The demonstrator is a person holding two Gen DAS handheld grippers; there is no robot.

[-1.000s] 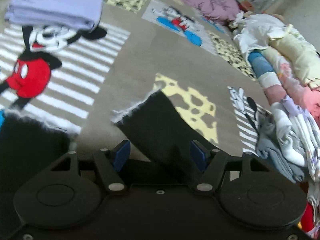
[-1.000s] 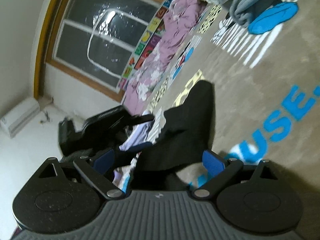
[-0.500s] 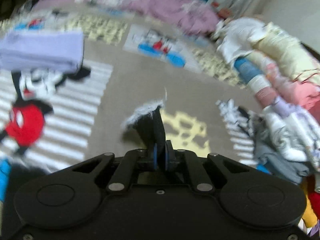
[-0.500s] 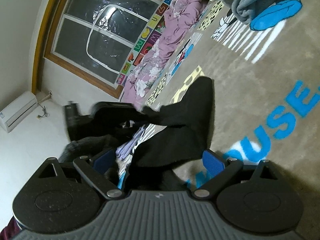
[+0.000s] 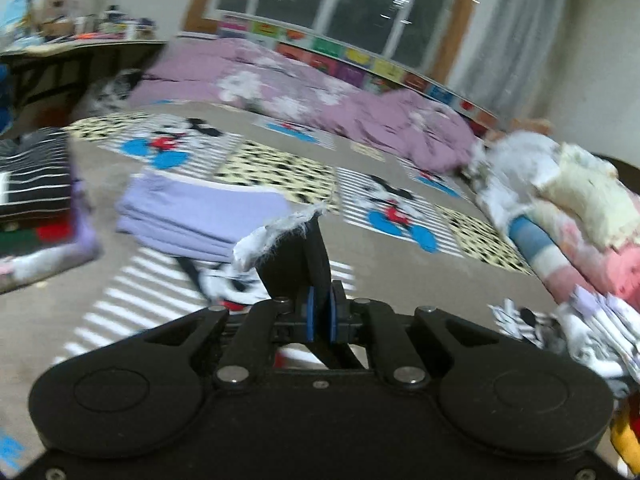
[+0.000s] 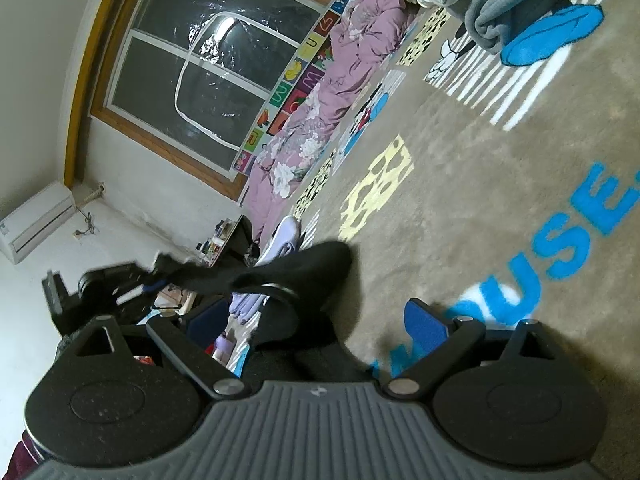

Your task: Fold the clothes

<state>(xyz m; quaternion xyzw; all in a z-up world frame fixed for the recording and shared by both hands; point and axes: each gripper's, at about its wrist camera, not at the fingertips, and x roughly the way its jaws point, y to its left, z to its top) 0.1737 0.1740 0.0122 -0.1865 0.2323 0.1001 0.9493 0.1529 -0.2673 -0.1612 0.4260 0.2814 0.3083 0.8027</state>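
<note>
Between the closed left gripper's [image 5: 319, 317] fingers hangs a soft, limp black garment [image 5: 298, 264], best gripped along its frayed hem, while the right gripper [image 6: 316, 322] gapes empty.

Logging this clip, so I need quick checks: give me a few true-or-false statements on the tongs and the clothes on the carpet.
1. The left tongs are shut on the black garment. True.
2. The right tongs are shut. False: they are open, with black cloth between the pads.
3. A folded lilac stack lies on the carpet. True.
4. The purple quilt lies folded under the lilac stack. False: it is bunched below the window.
</note>
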